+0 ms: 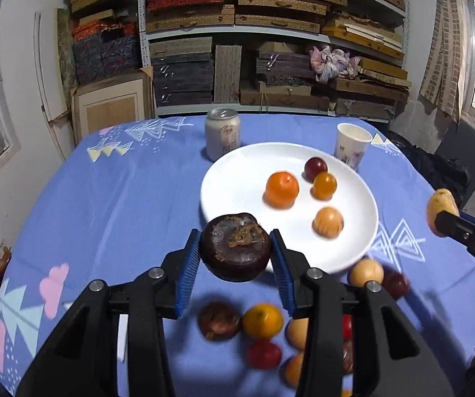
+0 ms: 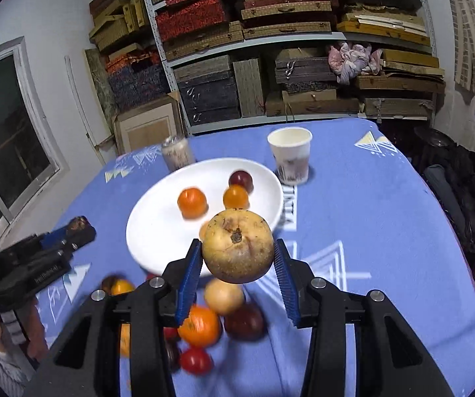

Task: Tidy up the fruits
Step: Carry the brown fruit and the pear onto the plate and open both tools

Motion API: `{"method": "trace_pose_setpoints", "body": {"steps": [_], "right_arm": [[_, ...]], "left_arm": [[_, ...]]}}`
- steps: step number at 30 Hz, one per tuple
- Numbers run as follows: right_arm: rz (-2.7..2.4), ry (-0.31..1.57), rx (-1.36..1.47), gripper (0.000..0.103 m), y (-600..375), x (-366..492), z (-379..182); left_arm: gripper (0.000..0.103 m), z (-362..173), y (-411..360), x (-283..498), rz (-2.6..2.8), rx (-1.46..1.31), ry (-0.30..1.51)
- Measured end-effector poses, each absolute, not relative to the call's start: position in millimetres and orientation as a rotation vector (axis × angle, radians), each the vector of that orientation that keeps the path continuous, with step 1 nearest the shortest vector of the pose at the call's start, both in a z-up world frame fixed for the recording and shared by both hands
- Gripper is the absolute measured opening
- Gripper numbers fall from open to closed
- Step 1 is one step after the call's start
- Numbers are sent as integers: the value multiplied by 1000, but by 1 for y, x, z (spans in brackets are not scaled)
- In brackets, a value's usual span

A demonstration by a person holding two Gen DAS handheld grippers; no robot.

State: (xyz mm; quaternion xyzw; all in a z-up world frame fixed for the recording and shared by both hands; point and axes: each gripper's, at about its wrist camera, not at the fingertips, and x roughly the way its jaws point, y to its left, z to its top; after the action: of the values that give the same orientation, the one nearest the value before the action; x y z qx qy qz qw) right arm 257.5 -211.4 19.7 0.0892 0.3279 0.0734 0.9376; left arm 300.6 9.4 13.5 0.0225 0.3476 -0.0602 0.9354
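2 fruits ride aloft: left gripper [image 1: 236,258] clamps a dark mangosteen [image 1: 236,246], right gripper [image 2: 237,258] a tan pear [image 2: 237,245], near the white plate's [image 1: 234,182] near rim. Round skins may slip, striking plated tangerines [image 1: 281,189].

can [image 1: 222,138], cup [image 1: 352,145] behind plate [image 1: 237,192]

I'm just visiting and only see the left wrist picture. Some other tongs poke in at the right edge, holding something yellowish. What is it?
Observer: A round yellow-brown fruit, speckled, with its stem end toward the camera, clamped in the right tongs.
Operator: And who is holding the tongs in my picture?
Observer: Behind the left tongs, which grip the dark fruit, a striped sleeve shows.
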Motion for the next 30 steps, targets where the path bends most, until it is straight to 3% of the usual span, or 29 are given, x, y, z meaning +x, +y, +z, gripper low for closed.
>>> {"method": "trace_pose_setpoints", "body": {"steps": [11,17,21,30], "right_arm": [[150,820,161,45,-186,362,-32],[143,855,151,45,-189,370,-44],[143,865,148,46,-189,371,-47],[165,781,166,46,-192,355,-17]], "left_arm": [[41,-35,-8,379,-112,18,837],[42,-52,-8,387,-127,24,867],[54,-51,-10,384,-125,38,843],[55,-37,3,382,-125,-6,833]]}}
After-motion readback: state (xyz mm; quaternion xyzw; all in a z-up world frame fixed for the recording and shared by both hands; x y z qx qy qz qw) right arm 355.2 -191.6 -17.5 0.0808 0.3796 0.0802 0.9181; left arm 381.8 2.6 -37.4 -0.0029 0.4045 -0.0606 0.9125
